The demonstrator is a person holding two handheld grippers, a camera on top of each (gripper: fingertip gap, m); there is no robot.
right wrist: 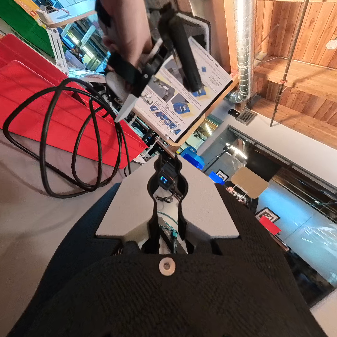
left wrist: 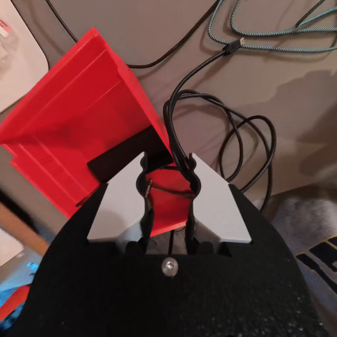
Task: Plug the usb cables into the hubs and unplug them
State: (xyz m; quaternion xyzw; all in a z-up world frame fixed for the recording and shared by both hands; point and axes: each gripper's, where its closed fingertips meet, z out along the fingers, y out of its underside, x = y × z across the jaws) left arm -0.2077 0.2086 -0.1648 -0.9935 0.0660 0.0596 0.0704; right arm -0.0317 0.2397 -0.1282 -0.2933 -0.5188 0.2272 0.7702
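Note:
A coil of black USB cable [left wrist: 237, 127] lies on the grey tabletop beside a tilted red bin [left wrist: 73, 109]. Its plug [left wrist: 235, 44] rests at the back, next to a teal braided cable [left wrist: 273, 34]. My left gripper [left wrist: 167, 156] is open over the bin's corner, with several strands of the coil running between the jaws along the right finger. A black block [left wrist: 127, 160] sits in the bin just ahead. In the right wrist view the coil [right wrist: 45, 145] rises toward one grey finger [right wrist: 127, 104] of the left gripper. My right gripper [right wrist: 168, 157] is narrowly open with nothing between its tips.
A thin black wire [left wrist: 164, 56] crosses the cloth behind the bin. A person's hand [right wrist: 127, 32] holds the left gripper. An instruction sheet on a board [right wrist: 182, 91] and a green bin [right wrist: 21, 23] stand behind. A bit of teal cable [right wrist: 166, 218] lies under my right gripper. Left tips to right tips: about 20 cm.

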